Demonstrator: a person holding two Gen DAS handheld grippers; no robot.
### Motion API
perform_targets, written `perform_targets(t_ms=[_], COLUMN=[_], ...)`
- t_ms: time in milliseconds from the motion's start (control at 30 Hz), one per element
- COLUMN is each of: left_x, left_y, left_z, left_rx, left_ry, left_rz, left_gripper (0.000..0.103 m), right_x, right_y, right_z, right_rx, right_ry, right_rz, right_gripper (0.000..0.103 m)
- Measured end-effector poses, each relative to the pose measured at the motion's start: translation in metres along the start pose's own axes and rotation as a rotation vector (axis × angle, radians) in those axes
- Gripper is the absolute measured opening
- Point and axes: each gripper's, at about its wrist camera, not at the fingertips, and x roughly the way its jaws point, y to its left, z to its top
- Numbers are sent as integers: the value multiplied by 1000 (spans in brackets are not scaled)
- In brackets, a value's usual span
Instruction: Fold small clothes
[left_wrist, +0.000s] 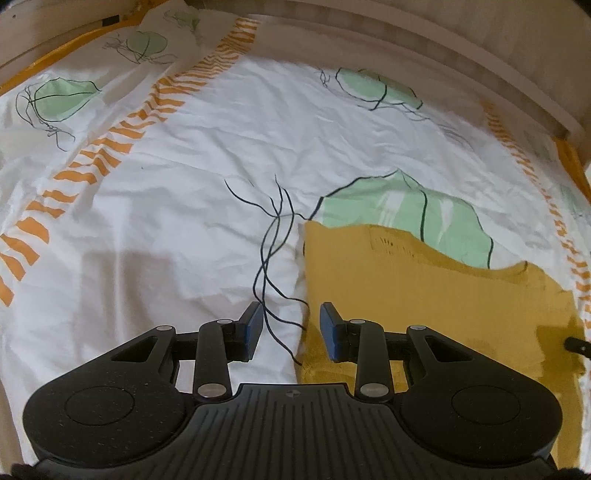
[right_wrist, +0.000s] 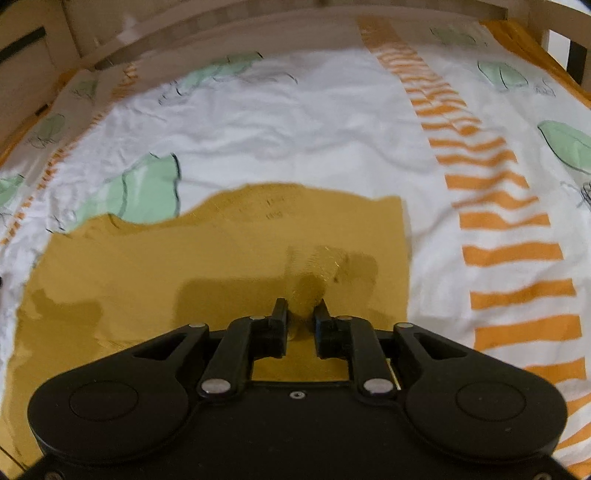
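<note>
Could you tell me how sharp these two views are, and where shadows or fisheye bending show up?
Left wrist view: mostly sharp, the bed sheet wrinkles crisp; the wooden frame bows with fisheye distortion; the left tongs cast a soft shadow on the sheet. Right wrist view: noticeably blurred, especially the sheet's orange stripes; the right tongs pinch a bunched fold of the yellow garment, with blocky shadows on it.

A mustard garment (right_wrist: 229, 258) lies flat on the bed's white patterned sheet (left_wrist: 207, 147).

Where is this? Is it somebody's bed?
Probably a bedroom, yes. A crumpled white bedsheet with green leaves and orange stripes covers the surface, a pale wooden bed frame edges it, and a mustard garment lies on top.
</note>
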Motion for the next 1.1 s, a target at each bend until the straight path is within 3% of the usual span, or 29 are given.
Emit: perform_targets(t_ms=[133,233,267,400,433,500,533,567,767,933,1100], left_x=[2,1,1,1,2,3,3,3,4,6,6], left_y=[-1,-3,-4,-8,-8,-9,-9,-9,-10,-13,-13], left_z=[-1,-1,-1,-1,-2,-2,-2,-2,-2,-4,-4], left_rx=[1,3,5,15,17,20,21,23,24,42,36], left_ry=[10,10,9,10,12,15,16,17,17,28,24], left_rz=[-6,-11,-13,-16,-16,-17,-16,-16,-15,-18,-10], left_gripper=[33,33,33,33,33,33,33,33,33,33,33], right_x=[2,0,0,6,8,12,14,14,-22,11,0], right_y=[-12,-25,-31,-50,-53,-57,-58,-57,-16,-33,-36], right_z=[-3,-1,0,3,4,5,7,8,16,25,10], right_rx=[64,160,200,337,358,385,391,386,100,183,177], right_ry=[1,-34,-48,-84,-86,-84,-79,-78,-261,-118,-170], right_rz=[32,113,138,196,201,203,195,188,113,-74,-86], right_gripper=[35,67,71,71,71,57,31,14,14,20,21])
